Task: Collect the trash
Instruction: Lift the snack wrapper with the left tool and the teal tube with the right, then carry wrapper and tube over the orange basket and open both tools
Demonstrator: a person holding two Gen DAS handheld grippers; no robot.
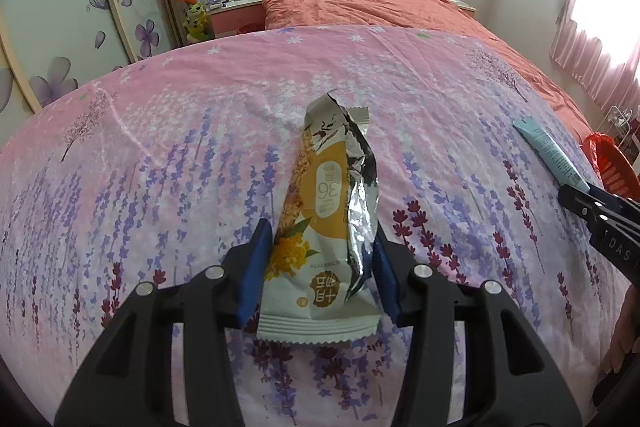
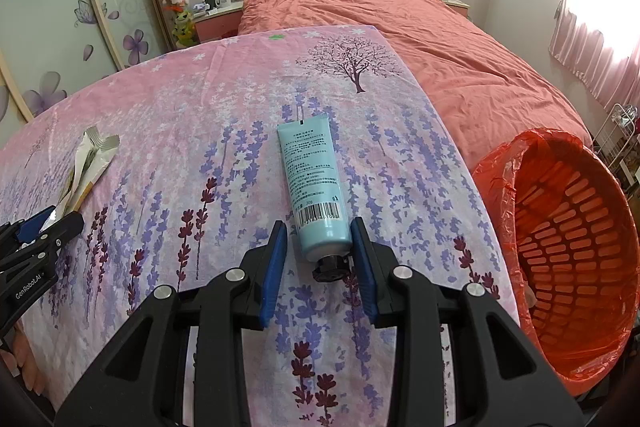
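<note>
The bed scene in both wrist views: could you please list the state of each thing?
Snack wrapper: torn open, flat on sheet, between left hand-held gripper pads.
Blue tube: capped, lying flat, between right hand-held gripper pads.
Orange bin: lined; no trash visible inside.

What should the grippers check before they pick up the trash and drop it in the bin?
1. Snack wrapper sits between the left gripper pads: ok.
2. Left pads pressing the wrapper: cannot tell.
3. Blue tube sits between the right gripper pads: ok.
4. Right pads clamped on the tube: not ok, gaps show on both sides.
5. Red-lined trash basket open and beside the bed: ok.
</note>
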